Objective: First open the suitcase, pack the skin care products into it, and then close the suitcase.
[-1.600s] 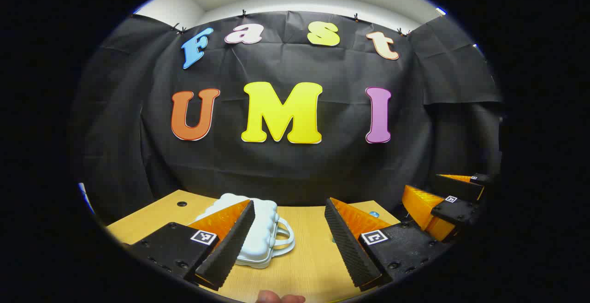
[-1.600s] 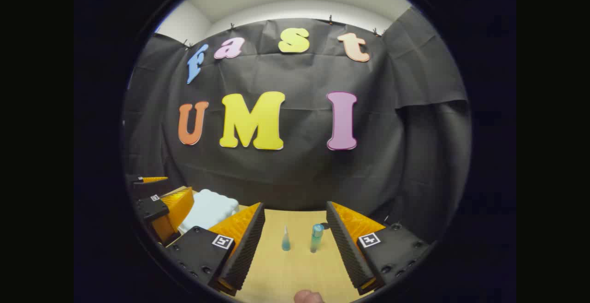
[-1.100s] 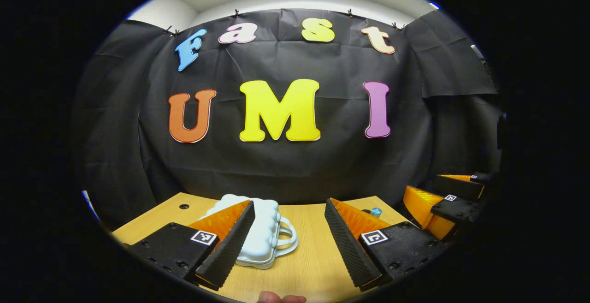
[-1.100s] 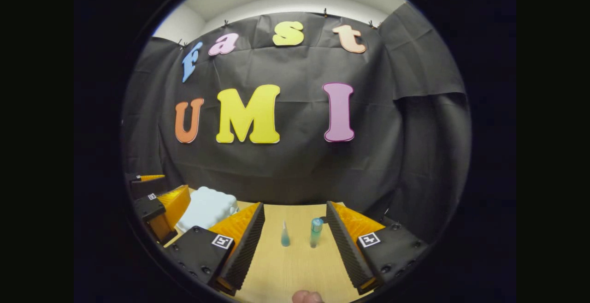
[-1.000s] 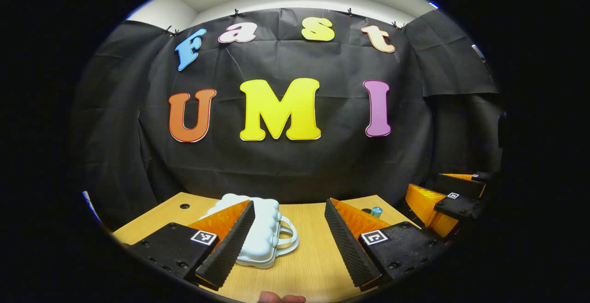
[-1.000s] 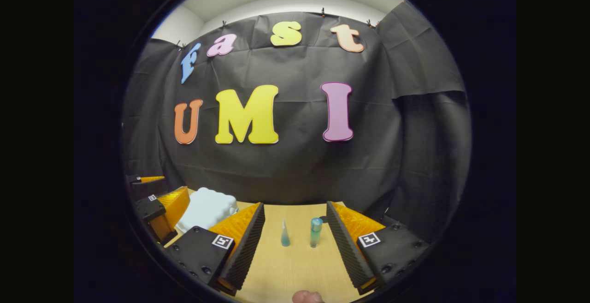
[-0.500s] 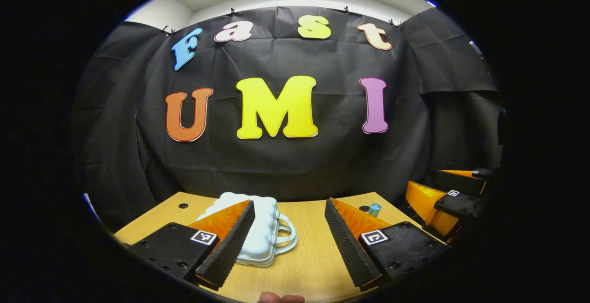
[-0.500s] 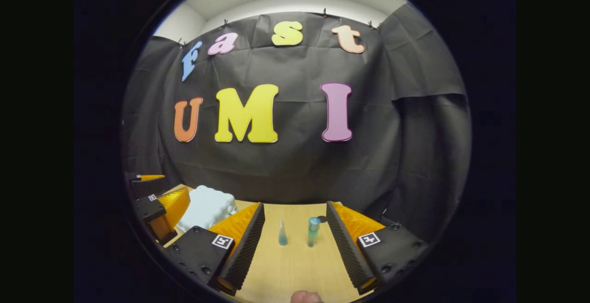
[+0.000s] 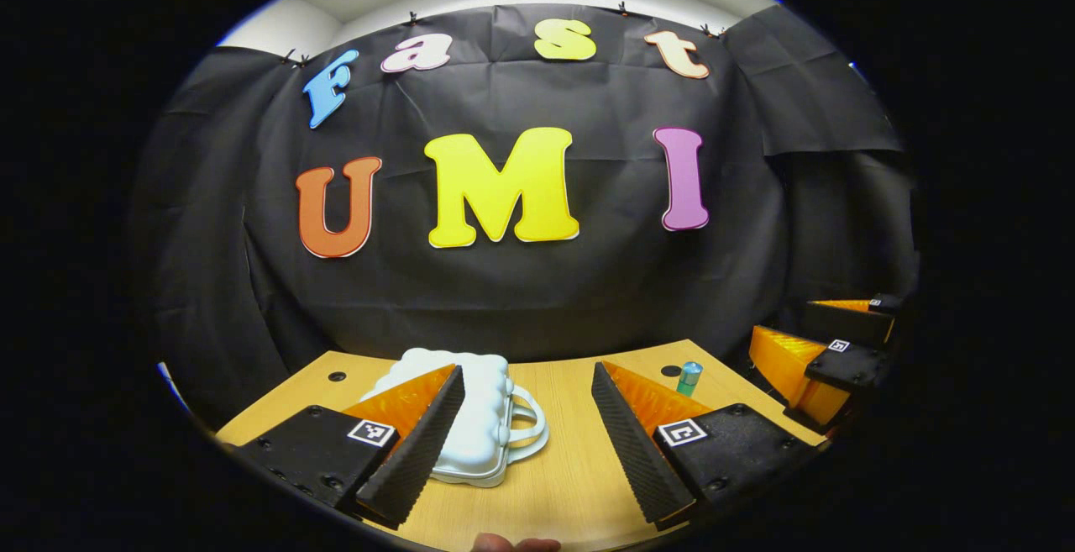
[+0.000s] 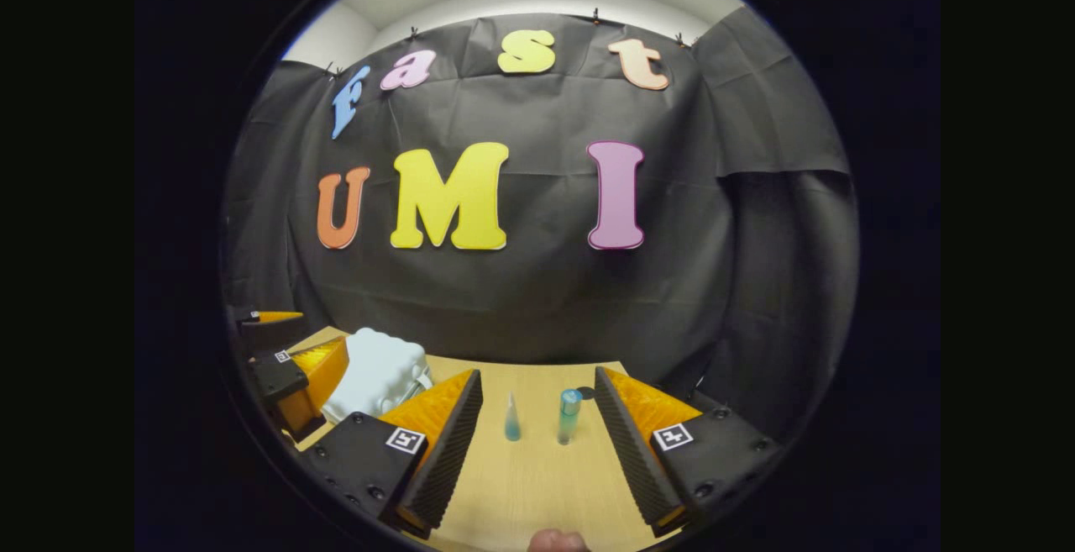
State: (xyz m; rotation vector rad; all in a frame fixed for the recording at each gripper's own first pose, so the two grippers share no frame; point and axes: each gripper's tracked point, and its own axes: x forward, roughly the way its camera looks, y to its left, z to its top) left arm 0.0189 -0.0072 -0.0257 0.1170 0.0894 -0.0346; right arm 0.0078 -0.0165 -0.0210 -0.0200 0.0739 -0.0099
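A small white suitcase with a bumpy shell and a loop handle lies closed on the wooden table, partly behind my left gripper's left finger. My left gripper is open above the table, short of the case. A teal bottle stands to its right. In the right gripper view, a small cone-shaped bottle and the taller teal bottle stand upright ahead between the open fingers of my right gripper. The suitcase lies to the left there, beside the left gripper.
The black cloth wall closes off the back and sides of the table. Small round holes mark the tabletop near the back. A fingertip shows at the bottom edge. The right gripper hangs at the far right of the left gripper view.
Both views have tilted down slightly, so more of the table shows. The suitcase and bottles have not moved. Both grippers stay open.
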